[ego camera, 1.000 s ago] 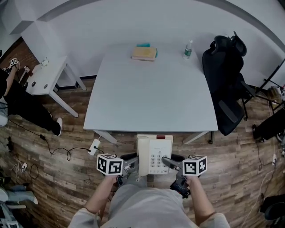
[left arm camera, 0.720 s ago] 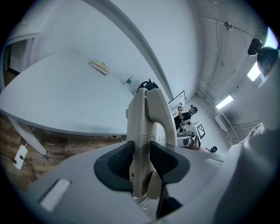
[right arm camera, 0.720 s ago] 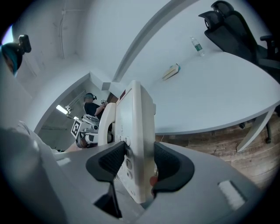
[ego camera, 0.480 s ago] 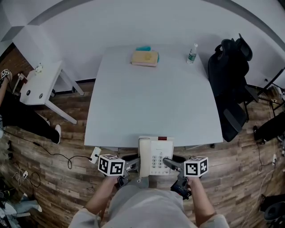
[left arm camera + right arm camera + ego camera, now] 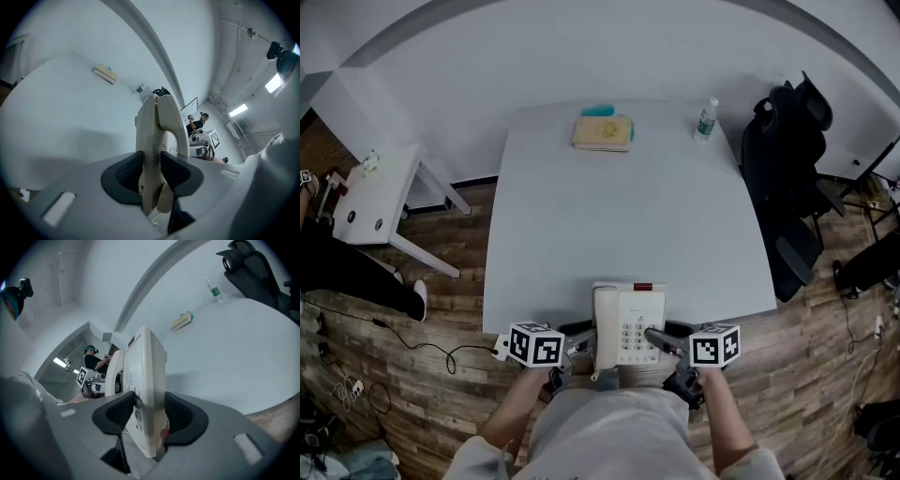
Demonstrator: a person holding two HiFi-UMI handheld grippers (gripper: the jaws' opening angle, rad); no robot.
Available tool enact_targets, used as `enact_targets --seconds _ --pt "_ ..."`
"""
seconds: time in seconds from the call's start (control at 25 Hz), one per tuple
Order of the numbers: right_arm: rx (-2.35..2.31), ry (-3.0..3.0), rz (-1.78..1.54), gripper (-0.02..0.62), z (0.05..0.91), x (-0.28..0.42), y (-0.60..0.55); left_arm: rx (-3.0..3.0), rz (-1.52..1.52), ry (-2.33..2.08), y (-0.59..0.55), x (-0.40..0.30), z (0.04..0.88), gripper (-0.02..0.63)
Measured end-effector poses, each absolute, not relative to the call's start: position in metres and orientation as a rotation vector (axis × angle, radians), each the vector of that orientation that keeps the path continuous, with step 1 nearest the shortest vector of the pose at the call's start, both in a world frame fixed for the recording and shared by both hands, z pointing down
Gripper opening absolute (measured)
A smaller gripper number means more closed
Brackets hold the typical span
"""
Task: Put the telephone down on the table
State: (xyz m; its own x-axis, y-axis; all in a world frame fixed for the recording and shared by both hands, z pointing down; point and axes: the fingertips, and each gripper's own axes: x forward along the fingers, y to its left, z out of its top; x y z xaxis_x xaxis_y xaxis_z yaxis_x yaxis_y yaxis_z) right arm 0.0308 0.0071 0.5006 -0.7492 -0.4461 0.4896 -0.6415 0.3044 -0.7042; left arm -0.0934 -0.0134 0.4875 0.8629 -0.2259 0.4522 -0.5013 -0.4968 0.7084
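A cream corded telephone (image 5: 626, 324) with a keypad and its handset on the left is held over the near edge of the white table (image 5: 623, 211). My left gripper (image 5: 584, 343) is shut on its left side, the jaws clamped on the handset edge (image 5: 152, 154). My right gripper (image 5: 660, 341) is shut on its right side, its pads pinching the phone body (image 5: 146, 394). The phone's far end overlaps the table's front edge; whether it touches the top I cannot tell.
At the table's far edge lie a tan book (image 5: 603, 132) on something teal and a water bottle (image 5: 705, 119). A black office chair (image 5: 789, 178) stands to the right, a small white side table (image 5: 370, 197) to the left. A person stands at far left.
Both grippers and the phone have come forward: the phone was short of the table's front edge and now overlaps it. The grip has not changed.
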Motion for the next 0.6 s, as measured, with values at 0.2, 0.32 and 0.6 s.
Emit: enact_targets --seconds 0.2,0.32,0.6 --pt "1.006 -2.367 1.414 0.220 0.494 0.026 -0.009 2.108 0.369 -0.521 -0.030 -0.098 0.482 0.137" --pt "1.002 -2.361 1.415 0.221 0.491 0.027 -0.016 2.101 0.362 -0.521 -0.036 -0.097 0.480 0.135" --pt "1.004 -2.362 1.409 0.221 0.485 0.037 -0.034 2.093 0.348 -0.531 -0.052 -0.088 0.474 0.135"
